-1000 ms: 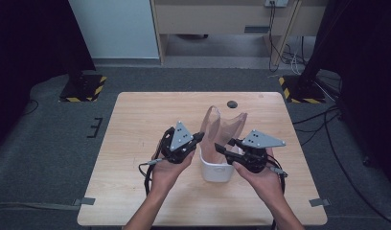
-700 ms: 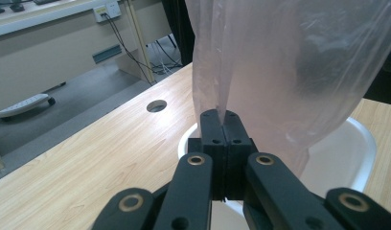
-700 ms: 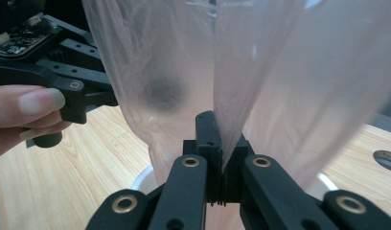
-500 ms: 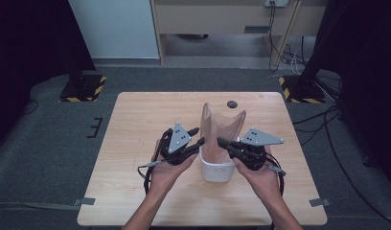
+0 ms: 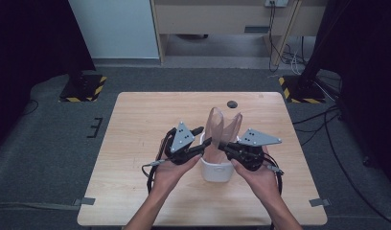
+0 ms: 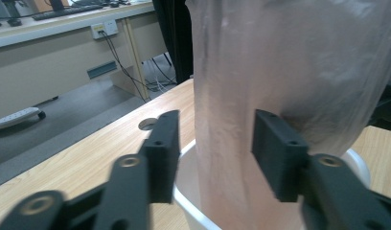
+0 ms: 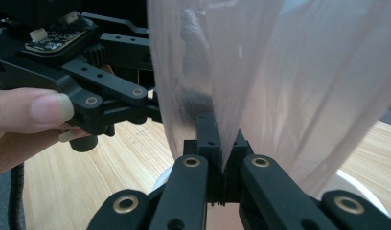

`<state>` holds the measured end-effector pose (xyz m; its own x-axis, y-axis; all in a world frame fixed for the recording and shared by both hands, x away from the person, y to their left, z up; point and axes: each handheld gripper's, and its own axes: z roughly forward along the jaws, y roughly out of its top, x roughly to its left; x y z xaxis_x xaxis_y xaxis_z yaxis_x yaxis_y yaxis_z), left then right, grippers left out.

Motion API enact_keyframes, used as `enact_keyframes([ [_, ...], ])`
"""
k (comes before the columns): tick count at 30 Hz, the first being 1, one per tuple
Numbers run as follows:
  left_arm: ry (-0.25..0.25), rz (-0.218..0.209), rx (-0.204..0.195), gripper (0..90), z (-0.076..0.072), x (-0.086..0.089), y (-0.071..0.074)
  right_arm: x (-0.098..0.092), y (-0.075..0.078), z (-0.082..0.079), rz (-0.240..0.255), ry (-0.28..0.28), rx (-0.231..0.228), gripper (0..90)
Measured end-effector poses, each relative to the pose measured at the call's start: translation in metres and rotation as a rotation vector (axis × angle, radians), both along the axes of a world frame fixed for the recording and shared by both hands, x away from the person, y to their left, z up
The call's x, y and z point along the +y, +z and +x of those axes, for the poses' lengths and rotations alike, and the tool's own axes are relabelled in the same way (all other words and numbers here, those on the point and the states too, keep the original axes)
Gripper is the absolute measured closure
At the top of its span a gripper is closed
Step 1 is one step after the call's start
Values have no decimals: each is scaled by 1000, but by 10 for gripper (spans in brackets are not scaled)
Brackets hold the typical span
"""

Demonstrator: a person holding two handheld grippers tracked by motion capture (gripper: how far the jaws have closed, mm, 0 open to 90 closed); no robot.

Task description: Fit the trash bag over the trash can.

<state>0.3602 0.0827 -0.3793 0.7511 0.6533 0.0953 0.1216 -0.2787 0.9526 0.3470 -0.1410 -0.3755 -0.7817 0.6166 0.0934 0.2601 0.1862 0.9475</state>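
Note:
A translucent plastic bag [image 5: 222, 127] stands up out of a small white container [image 5: 216, 173] at the middle of the table. My left gripper [image 5: 205, 143] reaches in from the left. In the left gripper view its jaws [image 6: 215, 139] straddle a fold of the bag [image 6: 289, 62] above the container's rim [image 6: 185, 189]. They have just opened and then closed in a little, with a gap still at one pad. My right gripper [image 5: 221, 145] comes in from the right. It is shut [image 7: 222, 143] on a pinch of the bag's film [image 7: 280, 72].
A dark round hole [image 5: 231, 104] sits in the wooden table [image 5: 136, 124] behind the bag. Cables trail from both grippers across the near table. Beyond the far edge are a wooden desk [image 5: 222, 19], floor cables and hazard-striped stand bases [image 5: 83, 88].
The bag stands a little taller and narrower than a second ago. Both hands have kept their places beside the container.

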Motion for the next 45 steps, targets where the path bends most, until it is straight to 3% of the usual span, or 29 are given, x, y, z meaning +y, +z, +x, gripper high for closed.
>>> enact_keyframes([
  [5, -2, 9, 17, 779, 2, 2, 0, -3, -3, 2, 3, -5, 11, 900],
  [9, 9, 0, 45, 879, 5, 7, 1, -8, -3, 1, 1, -27, 15, 891],
  [19, 42, 10, 48, 900, 5, 10, 1, -21, -2, 2, 30, -136, 12, 556],
  [23, 50, 13, 50, 900, 5, 11, 2, -26, -4, -1, 33, -154, 8, 529],
  [26, 45, 22, 52, 900, 6, 11, 1, -31, -4, -2, 45, -162, 2, 613],
  [31, 46, 23, 50, 900, 5, 12, 2, -38, -2, 1, 73, -158, -2, 849],
  [33, 56, 27, 54, 900, 7, 13, 1, -39, -1, -1, 69, -151, 3, 898],
  [45, 90, 58, 84, 900, 19, 17, -3, -61, -10, -10, 50, -142, 36, 900],
])
